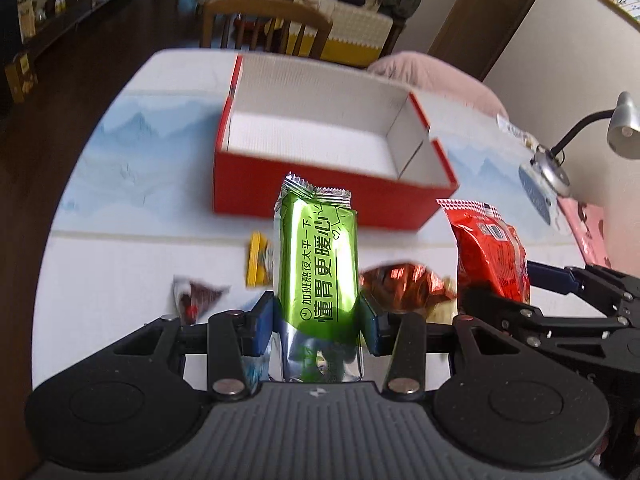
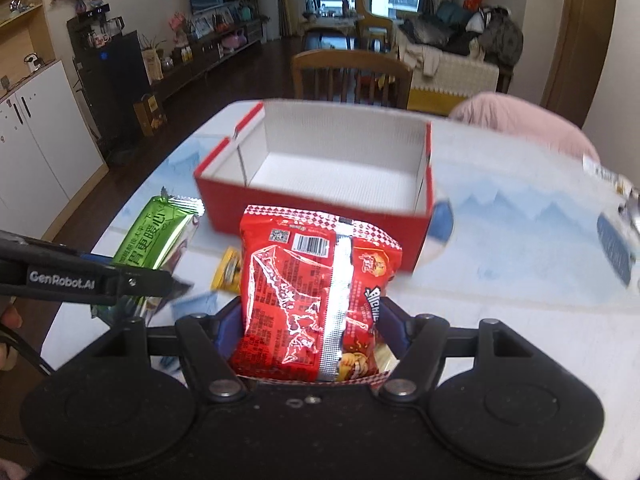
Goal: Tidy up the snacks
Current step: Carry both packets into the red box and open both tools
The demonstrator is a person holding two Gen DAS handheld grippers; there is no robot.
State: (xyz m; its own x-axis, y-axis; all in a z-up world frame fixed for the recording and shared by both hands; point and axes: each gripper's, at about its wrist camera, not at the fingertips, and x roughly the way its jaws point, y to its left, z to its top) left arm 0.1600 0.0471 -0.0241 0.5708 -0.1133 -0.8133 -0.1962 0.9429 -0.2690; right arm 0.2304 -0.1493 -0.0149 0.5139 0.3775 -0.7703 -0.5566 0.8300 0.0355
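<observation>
Snacks clamped in both tools: green foil packet (image 1: 316, 256) upright between left tool (image 1: 318, 320) pads, red crisp bag (image 2: 316, 300) pinched in right tool (image 2: 312, 328). Beyond, at 12 o'clock, open red cardboard box (image 1: 332, 196) on tabletop (image 1: 120, 264). Yellow packet (image 1: 258, 258) and brown wrapper (image 1: 404, 284) lying between.

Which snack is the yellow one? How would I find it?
Start at the big red box on the table. Just in front of it, lying flat, is the small yellow packet. It is partly hidden behind the green packet, and it's the only yellow snack.
</observation>
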